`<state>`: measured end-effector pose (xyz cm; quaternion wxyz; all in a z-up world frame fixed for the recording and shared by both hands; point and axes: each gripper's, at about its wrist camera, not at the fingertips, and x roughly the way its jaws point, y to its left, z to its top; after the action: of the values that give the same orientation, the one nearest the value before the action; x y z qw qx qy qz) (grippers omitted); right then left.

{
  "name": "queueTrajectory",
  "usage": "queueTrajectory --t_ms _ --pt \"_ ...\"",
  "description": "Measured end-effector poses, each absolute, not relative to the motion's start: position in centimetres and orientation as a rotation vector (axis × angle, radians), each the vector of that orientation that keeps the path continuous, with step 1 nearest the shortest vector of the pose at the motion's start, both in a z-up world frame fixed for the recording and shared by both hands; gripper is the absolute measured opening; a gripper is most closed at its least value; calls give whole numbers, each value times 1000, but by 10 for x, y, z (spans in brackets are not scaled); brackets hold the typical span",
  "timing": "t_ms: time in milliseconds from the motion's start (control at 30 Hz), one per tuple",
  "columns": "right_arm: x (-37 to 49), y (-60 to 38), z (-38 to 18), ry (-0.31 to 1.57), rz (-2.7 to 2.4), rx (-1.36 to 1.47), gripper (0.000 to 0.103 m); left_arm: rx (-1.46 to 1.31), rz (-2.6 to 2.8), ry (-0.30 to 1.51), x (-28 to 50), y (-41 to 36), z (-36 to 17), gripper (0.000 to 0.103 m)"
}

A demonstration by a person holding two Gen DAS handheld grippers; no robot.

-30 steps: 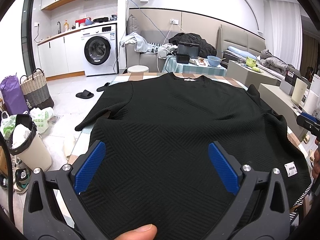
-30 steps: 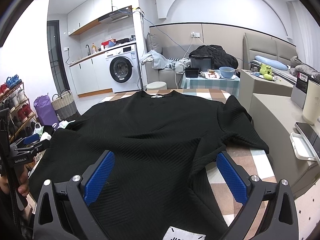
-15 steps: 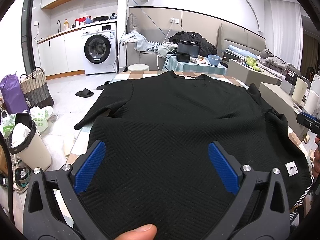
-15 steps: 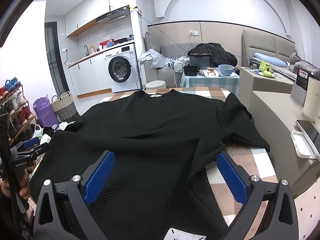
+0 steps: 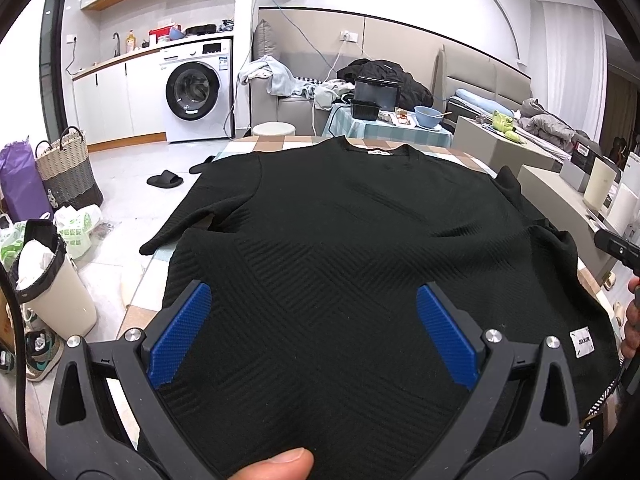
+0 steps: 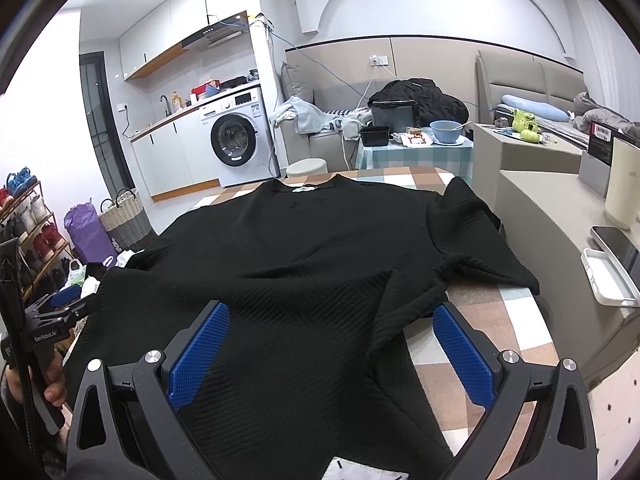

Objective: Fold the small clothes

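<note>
black top [image 5: 340, 248] lying flat, unfolded, filling frame centre on checked worktop [image 6: 472, 332] | left gripper [image 5: 314, 332] and right gripper [image 6: 332, 348] hovering, fingers spread, gripping nothing | folding not started, all folds remaining

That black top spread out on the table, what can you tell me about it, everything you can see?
The black top is a knit with a raised zigzag texture. It lies flat, neckline at the far end, on a checked table. A white label sits inside the collar and a white tag near the hem. One sleeve hangs past the table edge; the other sleeve lies rumpled on the cloth. Both open grippers hover above the hem, not gripping it.
</note>
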<state>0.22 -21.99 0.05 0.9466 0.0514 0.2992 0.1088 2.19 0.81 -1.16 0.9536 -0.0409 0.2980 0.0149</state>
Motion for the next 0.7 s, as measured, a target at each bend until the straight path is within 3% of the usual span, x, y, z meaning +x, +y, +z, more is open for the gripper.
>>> queueTrajectory --t_ms 700 --pt "20 -227 5 622 248 140 103 -74 38 612 44 11 -5 102"
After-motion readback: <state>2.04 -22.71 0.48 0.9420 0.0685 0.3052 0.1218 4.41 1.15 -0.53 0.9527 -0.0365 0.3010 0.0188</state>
